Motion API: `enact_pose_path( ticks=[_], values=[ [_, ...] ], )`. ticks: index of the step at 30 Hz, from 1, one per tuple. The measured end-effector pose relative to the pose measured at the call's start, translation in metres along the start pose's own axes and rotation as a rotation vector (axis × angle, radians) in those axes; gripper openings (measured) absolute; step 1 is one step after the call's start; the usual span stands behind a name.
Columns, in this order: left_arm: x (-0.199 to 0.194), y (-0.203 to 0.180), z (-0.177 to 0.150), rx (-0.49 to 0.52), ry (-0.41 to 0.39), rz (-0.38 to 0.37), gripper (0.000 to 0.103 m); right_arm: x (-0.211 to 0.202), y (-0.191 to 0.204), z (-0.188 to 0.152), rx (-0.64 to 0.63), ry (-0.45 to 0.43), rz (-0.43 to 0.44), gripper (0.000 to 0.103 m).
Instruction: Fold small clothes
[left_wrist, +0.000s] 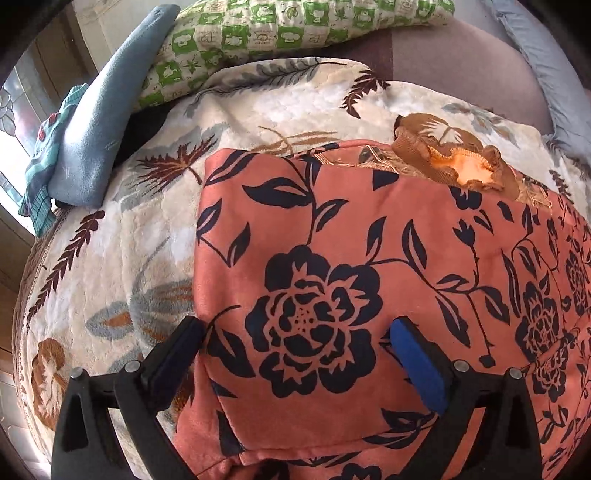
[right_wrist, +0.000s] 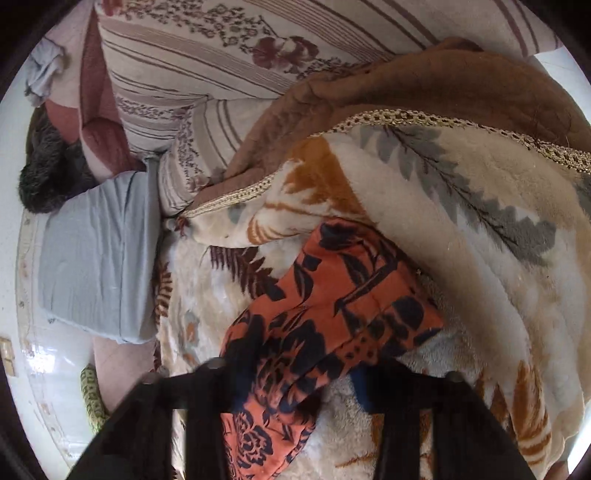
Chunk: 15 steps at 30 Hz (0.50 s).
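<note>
On the blanket (left_wrist: 110, 258), salmon floral cloth (left_wrist: 332, 258); left fingers (left_wrist: 417, 362) spread, right fingers (right_wrist: 369, 384) unclear.

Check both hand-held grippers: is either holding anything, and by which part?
Left hand-held gripper: open, straddling the flat orange garment with black flower print, holding nothing. Right hand-held gripper: bunched fold of that garment between its fingers; the picture is too blurred to confirm a hold.
</note>
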<state>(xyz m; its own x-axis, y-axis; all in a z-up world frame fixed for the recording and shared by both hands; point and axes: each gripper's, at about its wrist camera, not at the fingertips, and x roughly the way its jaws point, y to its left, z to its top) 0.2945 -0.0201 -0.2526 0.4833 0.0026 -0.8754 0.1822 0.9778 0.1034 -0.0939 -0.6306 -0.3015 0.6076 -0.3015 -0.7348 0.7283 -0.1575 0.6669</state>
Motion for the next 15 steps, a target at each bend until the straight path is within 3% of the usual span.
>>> enact_pose_path(
  ticks=[3,7,11,15],
  values=[
    [-0.017,0.006,0.003,-0.026,-0.064,-0.021,0.101,-0.010,0.032,-0.018,-0.135,-0.062,0.014,0.007],
    [-0.045,0.017,0.007,-0.046,-0.165,-0.002,0.101,-0.038,0.106,-0.076,-0.376,-0.060,0.171,0.007],
    [-0.051,0.041,0.006,-0.095,-0.192,0.010,0.101,-0.054,0.181,-0.166,-0.583,0.055,0.352,0.007],
    [-0.043,0.067,0.001,-0.133,-0.176,0.024,0.101,-0.055,0.233,-0.276,-0.727,0.207,0.478,0.007]
  ],
)
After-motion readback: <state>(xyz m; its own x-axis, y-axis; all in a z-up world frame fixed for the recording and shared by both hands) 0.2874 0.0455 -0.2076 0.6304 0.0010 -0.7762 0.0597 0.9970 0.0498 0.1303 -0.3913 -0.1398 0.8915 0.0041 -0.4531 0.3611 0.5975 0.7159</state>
